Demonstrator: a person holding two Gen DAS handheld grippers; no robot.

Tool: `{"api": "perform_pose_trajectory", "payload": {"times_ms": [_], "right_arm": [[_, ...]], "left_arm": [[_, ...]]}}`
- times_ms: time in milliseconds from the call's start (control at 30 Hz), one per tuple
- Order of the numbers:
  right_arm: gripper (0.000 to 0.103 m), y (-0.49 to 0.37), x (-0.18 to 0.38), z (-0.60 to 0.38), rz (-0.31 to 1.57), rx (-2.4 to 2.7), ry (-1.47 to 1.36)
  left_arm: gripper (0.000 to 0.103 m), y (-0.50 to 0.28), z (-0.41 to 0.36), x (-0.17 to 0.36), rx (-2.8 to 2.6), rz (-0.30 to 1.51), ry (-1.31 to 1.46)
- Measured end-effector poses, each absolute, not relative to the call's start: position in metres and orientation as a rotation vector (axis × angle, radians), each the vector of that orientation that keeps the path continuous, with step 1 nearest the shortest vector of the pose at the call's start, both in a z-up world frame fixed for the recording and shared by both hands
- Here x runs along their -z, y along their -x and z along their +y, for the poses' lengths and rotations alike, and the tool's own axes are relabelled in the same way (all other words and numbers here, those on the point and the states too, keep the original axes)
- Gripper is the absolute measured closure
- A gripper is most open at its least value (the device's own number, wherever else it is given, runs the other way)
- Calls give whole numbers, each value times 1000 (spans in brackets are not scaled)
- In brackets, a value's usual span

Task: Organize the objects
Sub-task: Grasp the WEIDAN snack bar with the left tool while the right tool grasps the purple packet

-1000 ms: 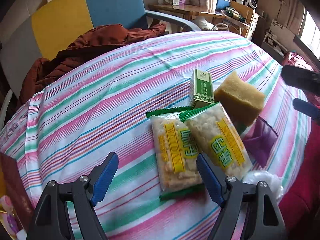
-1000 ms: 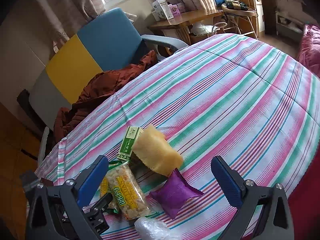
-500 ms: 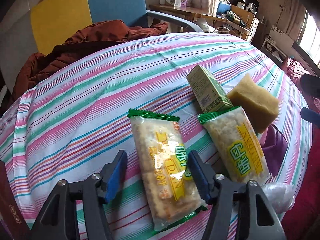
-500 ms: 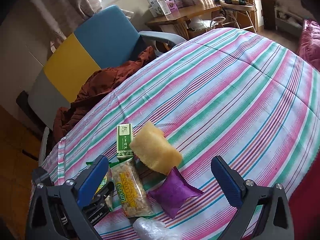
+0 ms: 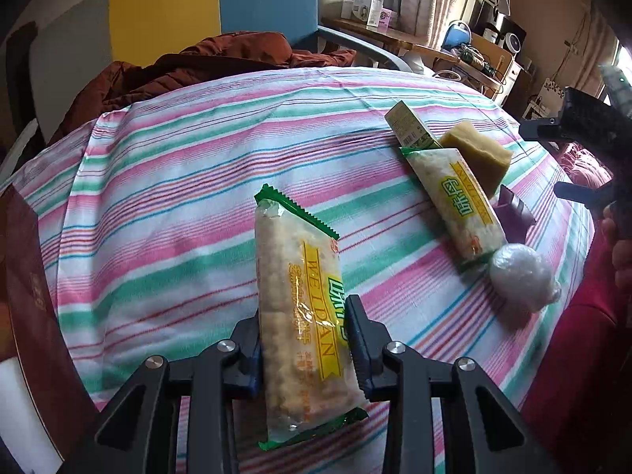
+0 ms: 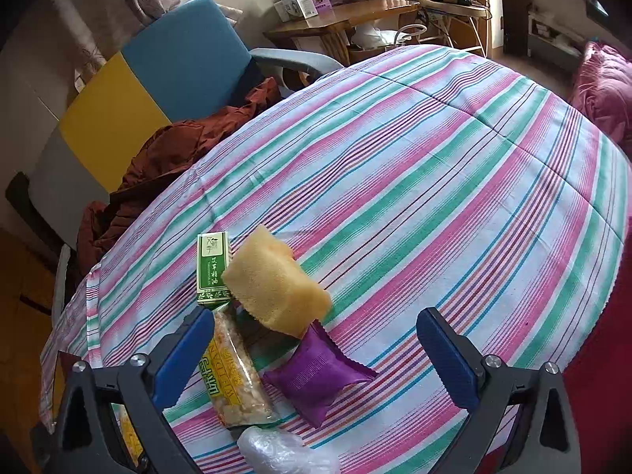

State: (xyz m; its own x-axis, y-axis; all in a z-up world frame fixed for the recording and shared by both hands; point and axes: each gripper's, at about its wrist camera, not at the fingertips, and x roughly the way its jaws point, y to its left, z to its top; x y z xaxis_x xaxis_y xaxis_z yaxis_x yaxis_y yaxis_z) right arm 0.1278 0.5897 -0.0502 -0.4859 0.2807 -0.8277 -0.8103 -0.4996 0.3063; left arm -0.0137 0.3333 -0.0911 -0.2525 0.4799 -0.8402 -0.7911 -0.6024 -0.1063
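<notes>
Left wrist | left tool [image 5: 304,339] pinching snack packet [image 5: 300,300] | right tool [image 6: 316,355] spread above purple sachet [image 6: 316,375]

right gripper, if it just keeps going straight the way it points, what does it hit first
Probably the purple packet, lying low between the open right gripper and, just beyond, the yellow sponge. Depth is hard to judge; it could pass above the packet and meet the sponge.

Striped tablecloth [image 6: 434,181] lies bare across the upper right of the frame; sponge [image 6: 276,288], green box [image 6: 212,272] and purple sachet [image 6: 316,375] crowd the lower left
</notes>
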Motion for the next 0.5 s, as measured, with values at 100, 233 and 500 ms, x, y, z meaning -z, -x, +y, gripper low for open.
{"api": "perform_pose_trajectory", "payload": {"times_ms": [100,233,500], "right_arm": [[0,-127,54,587,960,-2003,1006],[0,-136,53,578,1012,-1965,1010],[4,-131,73,566,1043,-1869,1089]], "left_arm": [[69,6,322,90,-1940,420,1141],[70,2,309,90,-1933,392,1149],[70,-4,293,90,-1928,365,1148]]}}
